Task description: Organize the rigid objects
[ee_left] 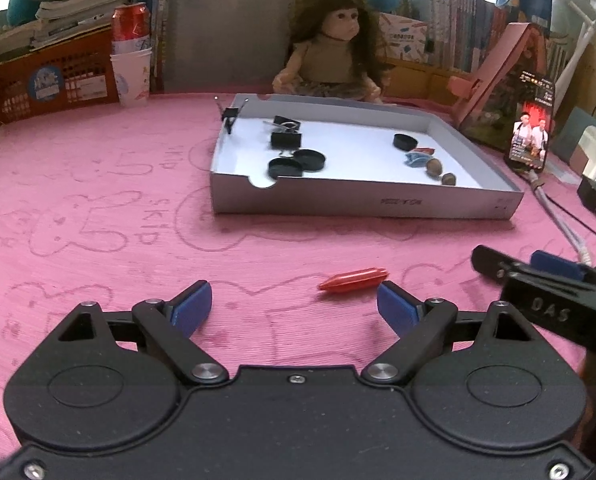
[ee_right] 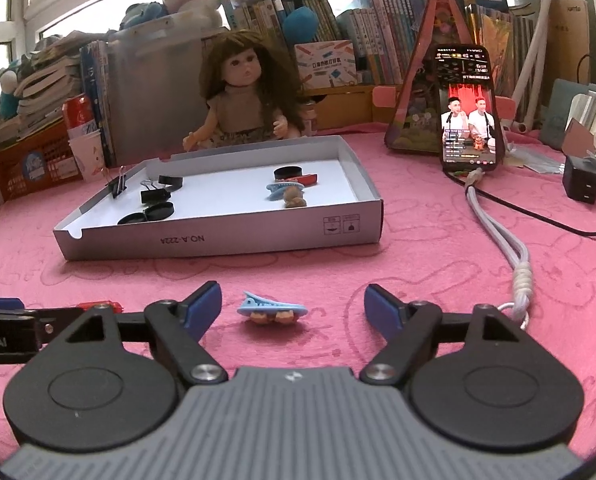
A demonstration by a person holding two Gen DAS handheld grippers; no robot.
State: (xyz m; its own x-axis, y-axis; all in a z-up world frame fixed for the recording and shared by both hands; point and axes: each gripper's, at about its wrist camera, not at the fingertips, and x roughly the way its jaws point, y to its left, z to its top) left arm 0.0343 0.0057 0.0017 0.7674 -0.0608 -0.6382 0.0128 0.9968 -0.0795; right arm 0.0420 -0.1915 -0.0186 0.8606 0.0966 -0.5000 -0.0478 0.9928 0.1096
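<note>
Matt cardboard tray (ee_right: 218,240) on fuzzy pink cloth (ee_right: 418,240) (glossy red plastic clip (ee_left: 354,279)).

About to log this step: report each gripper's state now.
Left gripper: open, empty, red clip lying ahead between its fingers.
Right gripper: open, empty, blue hair clip between its fingers, untouched.

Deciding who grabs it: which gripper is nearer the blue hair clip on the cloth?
Right. The right gripper is open with the blue hair clip lying between its fingers; the left gripper sits off to the clip's left, by the red clip.
</note>
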